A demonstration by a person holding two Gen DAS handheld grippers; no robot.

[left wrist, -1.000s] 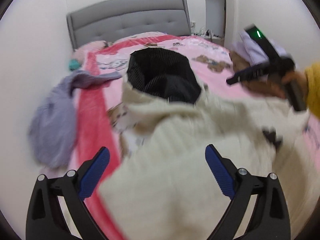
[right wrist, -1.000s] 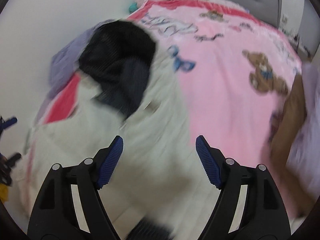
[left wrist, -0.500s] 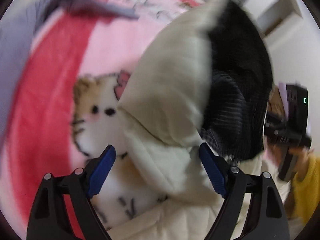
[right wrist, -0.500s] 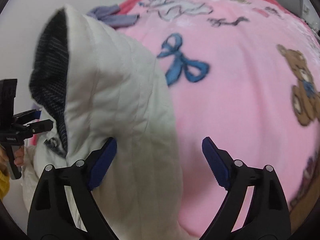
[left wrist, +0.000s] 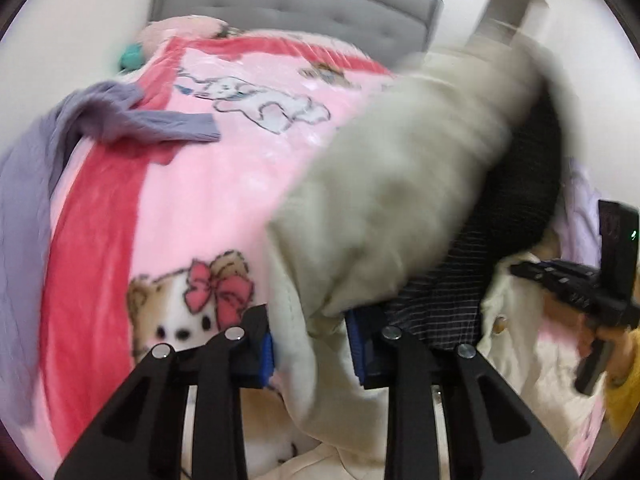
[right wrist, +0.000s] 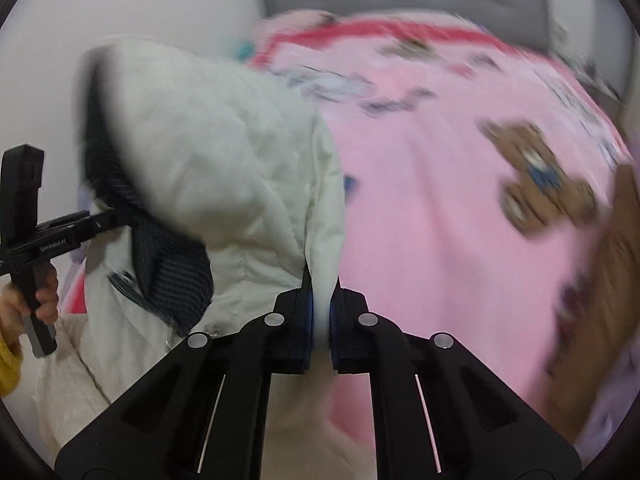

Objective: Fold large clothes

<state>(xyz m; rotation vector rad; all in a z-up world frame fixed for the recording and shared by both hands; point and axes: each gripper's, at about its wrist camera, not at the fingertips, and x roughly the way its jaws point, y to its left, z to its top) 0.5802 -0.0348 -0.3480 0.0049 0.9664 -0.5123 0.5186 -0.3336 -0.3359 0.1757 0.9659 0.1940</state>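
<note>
One cream quilted jacket point(right wrist: 224, 184) with a dark striped lining point(right wrist: 172, 272) lies on the near side of the bed, bunched up and partly lifted. Two grippers work on it. The right gripper point(right wrist: 320, 320) is clamped tight on a thin edge of the jacket, its blue pads point(right wrist: 307, 320) pressing the cloth between them. The left gripper point(left wrist: 310, 350) is closing, with a thick fold of the jacket point(left wrist: 384, 200) between its pads point(left wrist: 267, 356); the pads look to be against the cloth.

One pink blanket point(left wrist: 192, 208) with cartoon animals covers the bed. One grey-purple garment point(left wrist: 120, 120) lies at about ten o'clock in the left wrist view, draped over the bed's edge. One grey padded headboard point(left wrist: 288, 4) stands at twelve o'clock, with a pink pillow point(left wrist: 180, 30) just before it. A brown garment point(right wrist: 608, 280) lies at four o'clock in the right wrist view.

Each view shows the other gripper, held in a hand point(right wrist: 44, 292) with a yellow sleeve point(right wrist: 8, 364). The raised jacket hides much of the bed behind it.
</note>
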